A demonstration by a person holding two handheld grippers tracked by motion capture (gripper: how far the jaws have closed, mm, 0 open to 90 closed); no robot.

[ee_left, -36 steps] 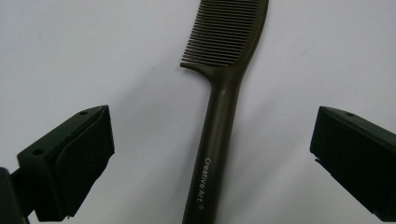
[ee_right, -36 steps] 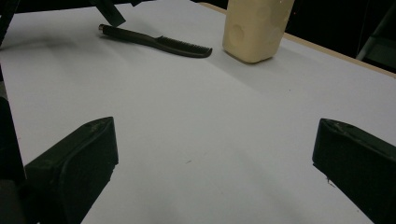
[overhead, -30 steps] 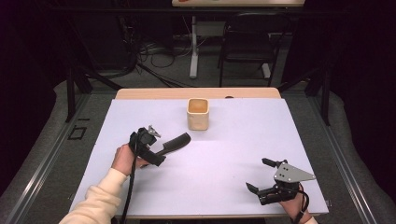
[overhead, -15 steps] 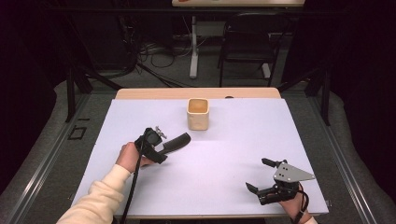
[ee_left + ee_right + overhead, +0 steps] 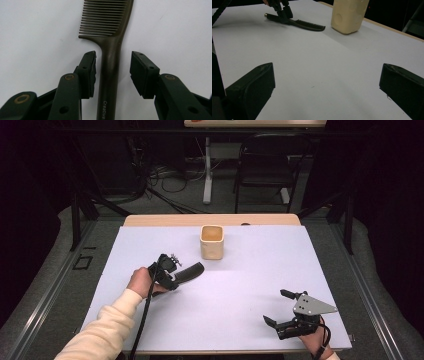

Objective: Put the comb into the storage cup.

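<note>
At the table's near right corner, the right gripper [image 5: 280, 309] rests with jaws spread wide, nothing between them. Farther left, the left gripper [image 5: 112, 72] straddles the handle of the dark comb [image 5: 110, 62]; its jaws have just been closing, a gap remaining on each side. The comb lies flat on the white table [image 5: 260, 270], just short of the beige cup [image 5: 212, 242].

Bright table, dark surroundings, soft focus.

At the lower left of the high view a cream knitted sleeve [image 5: 102, 332] ends at the left gripper [image 5: 172, 274], black with a trailing black cable [image 5: 144, 317]. The right gripper [image 5: 280, 309], lower right, is black under a grey three-cornered plate [image 5: 311, 305]; brass-ringed screws [image 5: 69, 76] dot its counterpart's arms.
</note>
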